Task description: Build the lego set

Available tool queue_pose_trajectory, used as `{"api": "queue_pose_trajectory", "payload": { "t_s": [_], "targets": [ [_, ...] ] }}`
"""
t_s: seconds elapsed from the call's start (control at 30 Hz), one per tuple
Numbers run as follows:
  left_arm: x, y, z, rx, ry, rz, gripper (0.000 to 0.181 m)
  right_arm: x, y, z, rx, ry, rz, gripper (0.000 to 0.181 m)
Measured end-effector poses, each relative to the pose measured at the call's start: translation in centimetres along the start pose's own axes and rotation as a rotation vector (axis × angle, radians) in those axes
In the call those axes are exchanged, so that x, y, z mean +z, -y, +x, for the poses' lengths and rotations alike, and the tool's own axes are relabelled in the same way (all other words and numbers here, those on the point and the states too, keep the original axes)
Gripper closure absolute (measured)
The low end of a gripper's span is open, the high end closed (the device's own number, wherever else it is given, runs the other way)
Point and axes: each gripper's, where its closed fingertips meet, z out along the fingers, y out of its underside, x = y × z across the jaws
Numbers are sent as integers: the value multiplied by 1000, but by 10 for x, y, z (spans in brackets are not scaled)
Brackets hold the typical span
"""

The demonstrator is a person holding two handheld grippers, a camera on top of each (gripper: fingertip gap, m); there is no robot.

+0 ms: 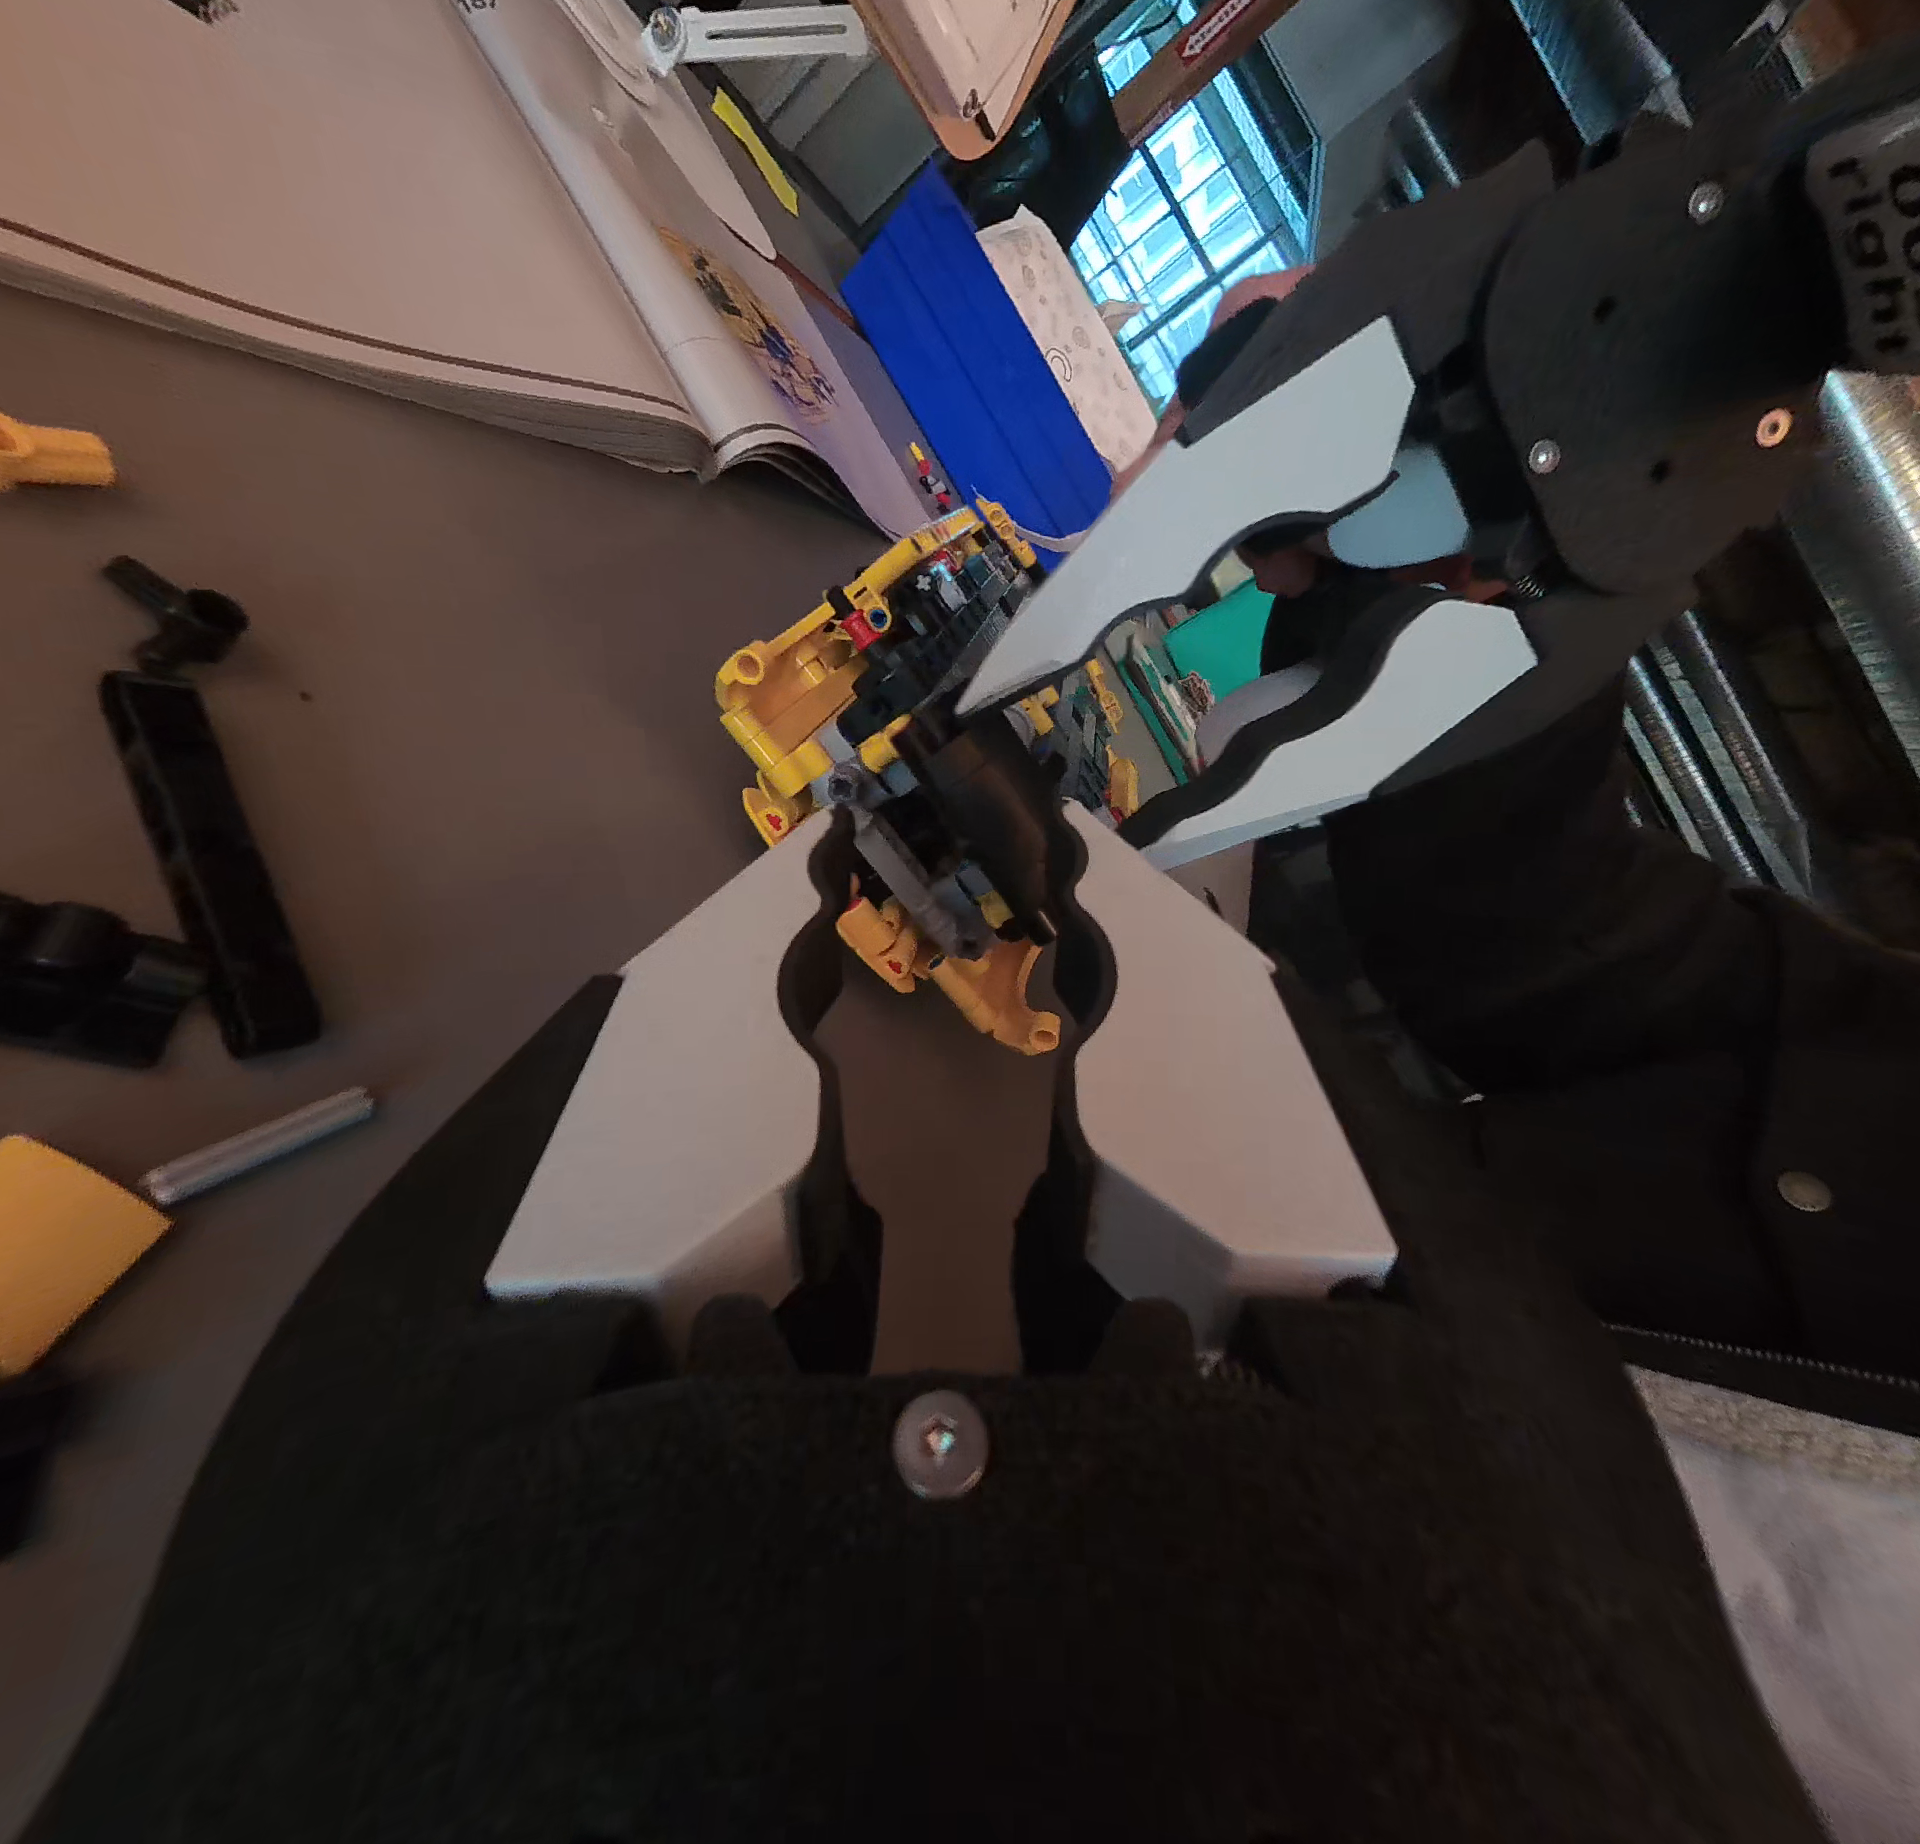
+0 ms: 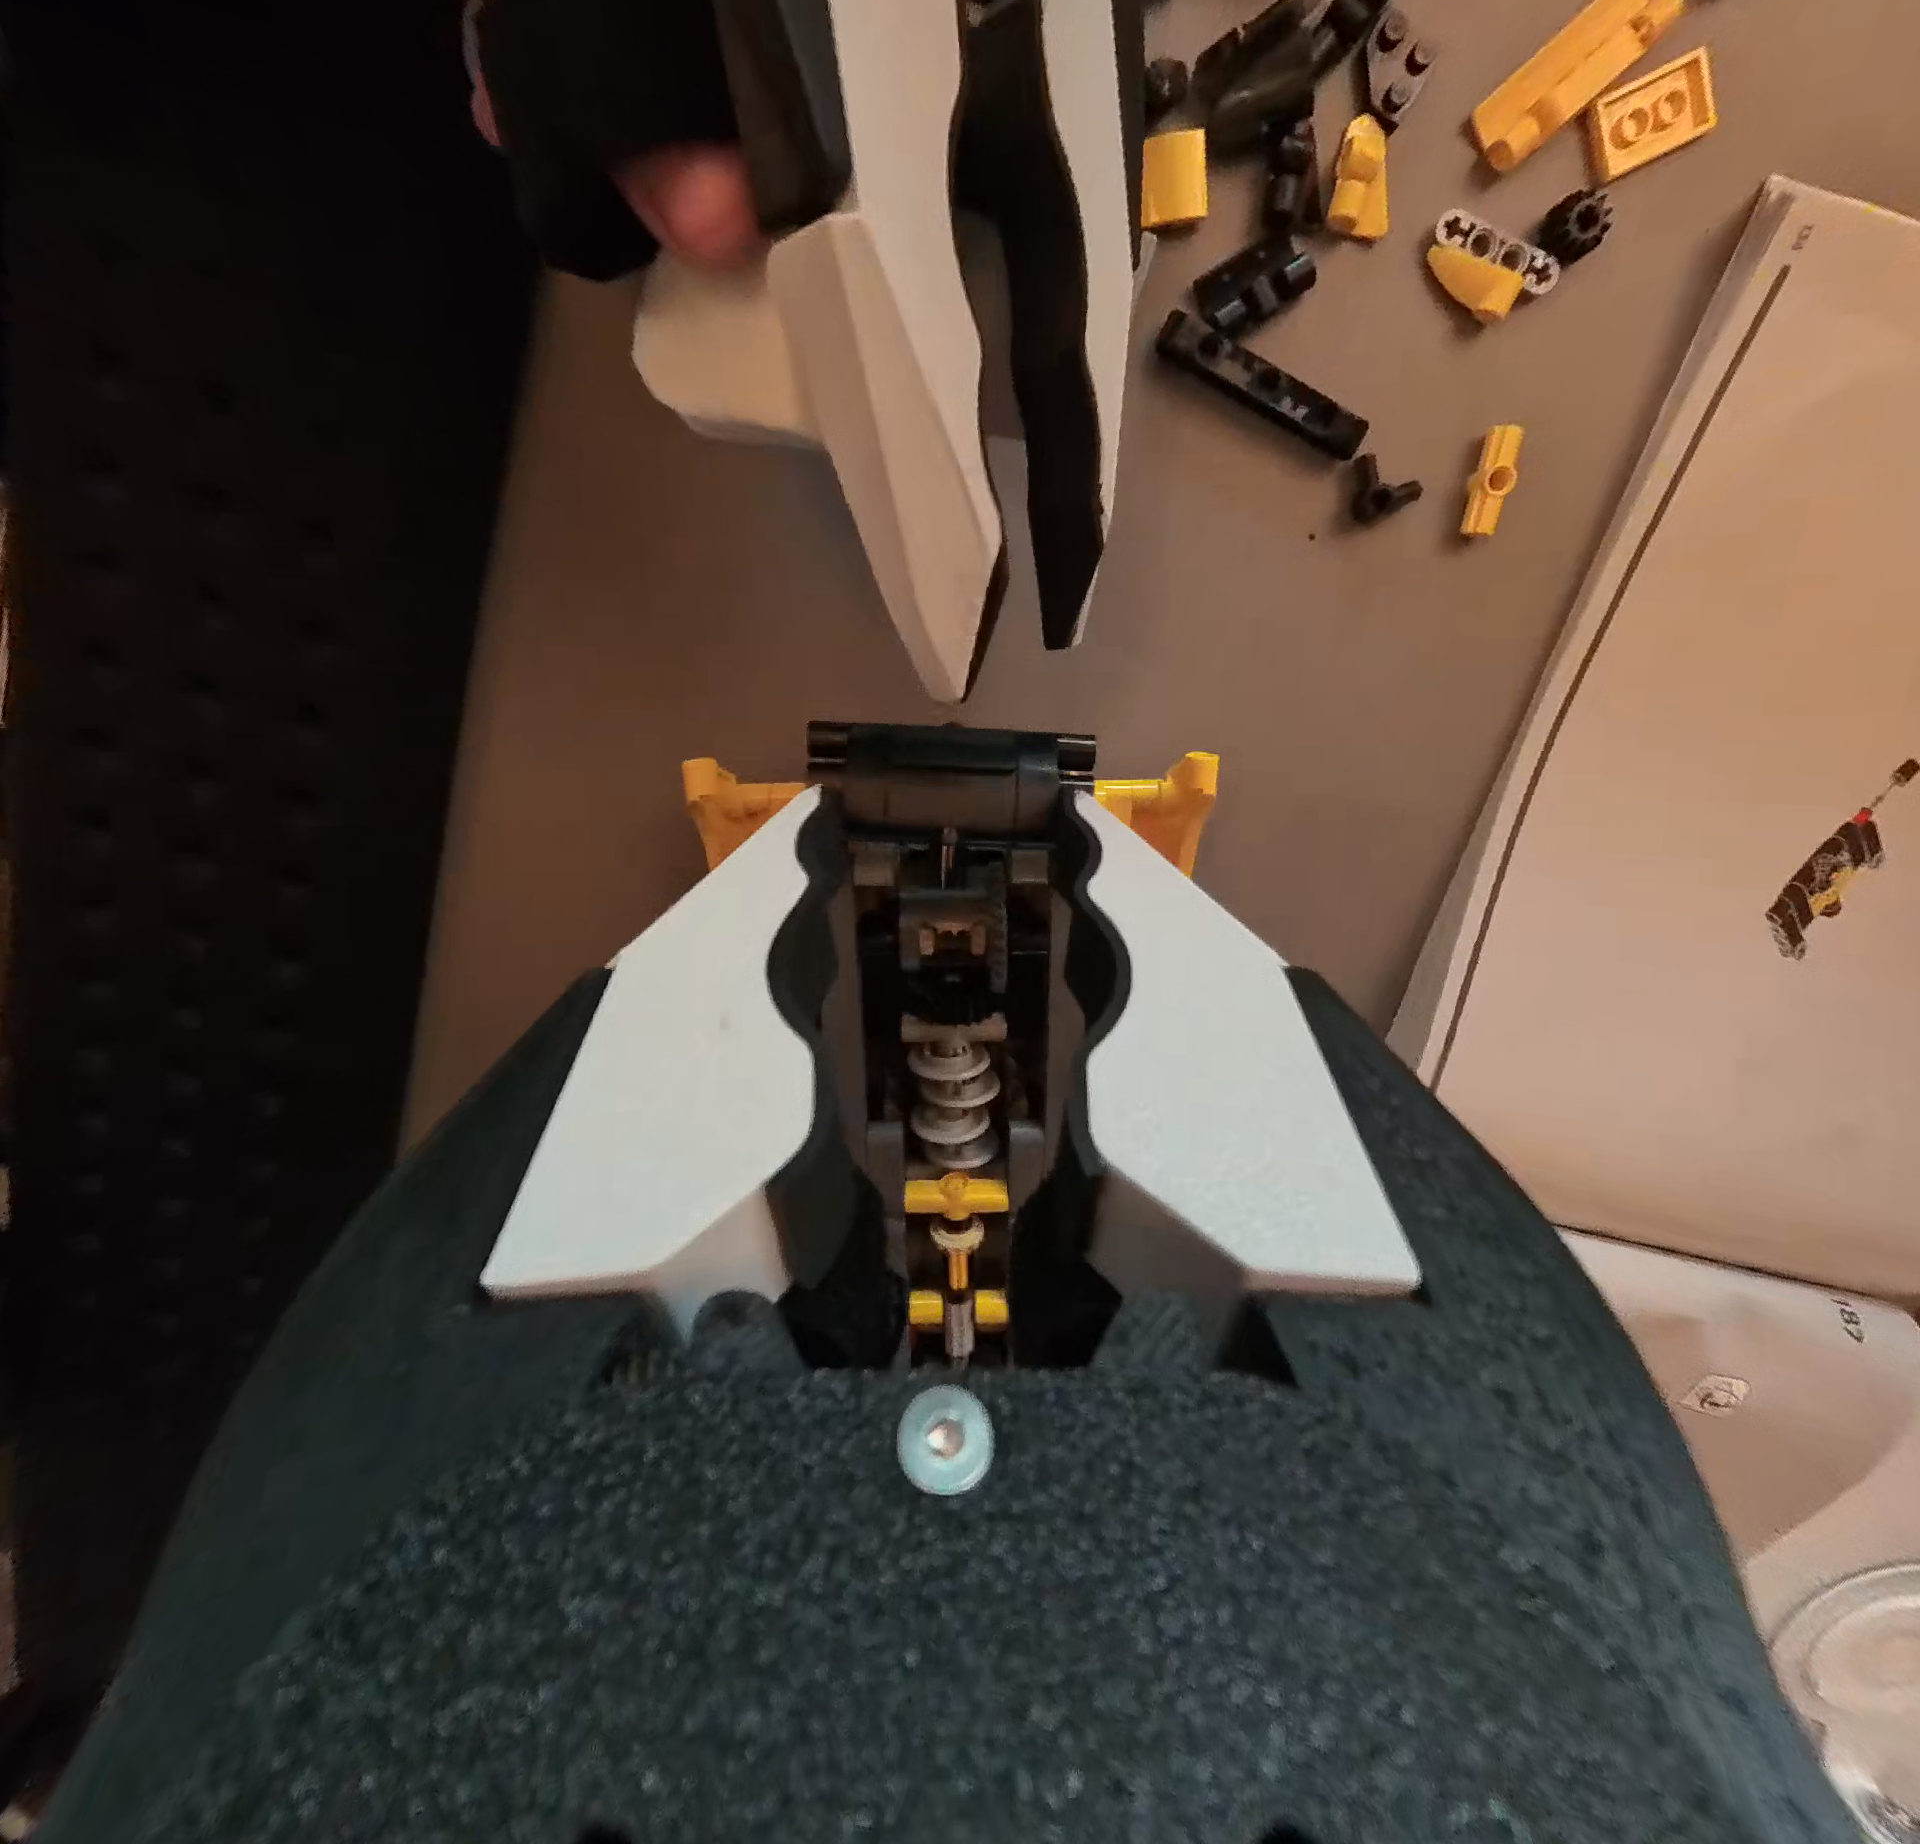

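The yellow and black lego model (image 1: 800, 672) is held above the grey table. My right gripper (image 2: 945, 807) is shut on it, its fingers clamped along the model's sides (image 2: 951, 1067), with a grey worm gear and yellow pins showing between them. It comes in from the upper right in the left wrist view (image 1: 1044, 771). My left gripper (image 1: 956, 828) has its jaws apart at the model's black end. In the right wrist view it (image 2: 1013, 667) hangs just beyond that black end (image 2: 951, 755). I cannot tell whether it touches the model.
An open instruction booklet (image 1: 312, 184) lies at the back, also in the right wrist view (image 2: 1662, 755). Loose parts lie on the table: a long black beam (image 1: 208, 859), a grey axle (image 1: 260, 1140), a yellow plate (image 2: 1657, 111), a yellow connector (image 2: 1493, 475). A blue bin (image 1: 966, 360) stands behind. Both grippers' tips are close together, under 4 cm apart. My left tips are roughly 10 cm from the grey axle (image 1: 260, 1140).
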Motion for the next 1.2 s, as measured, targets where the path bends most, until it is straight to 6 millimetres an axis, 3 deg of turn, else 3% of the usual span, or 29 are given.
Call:
{"api": "queue_pose_trajectory", "payload": {
  "t_s": [0.23,0.4,0.5,0.63,0.73,1.0,1.2],
  "targets": [
    [4,-7,-6,-57,5,-50,112,-1,5,1,1,-29,96,141],
    [11,-19,-3,-170,-66,-133,109,0,5,0,19,-24,143,141],
    [14,-21,5,-193,-127,-156,120,0,5,-1,6,-37,158,141],
    [11,-13,0,-187,-98,-110,127,-2,3,2,-18,-76,144,142],
    [7,-7,10,-183,-172,-88,153,0,4,3,-25,-83,129,141],
    [17,-9,10,-186,-189,-132,161,1,6,5,-4,-89,182,141],
    [17,-4,8,-175,-183,-127,163,-14,-10,19,29,-73,263,105]
  ]
}}
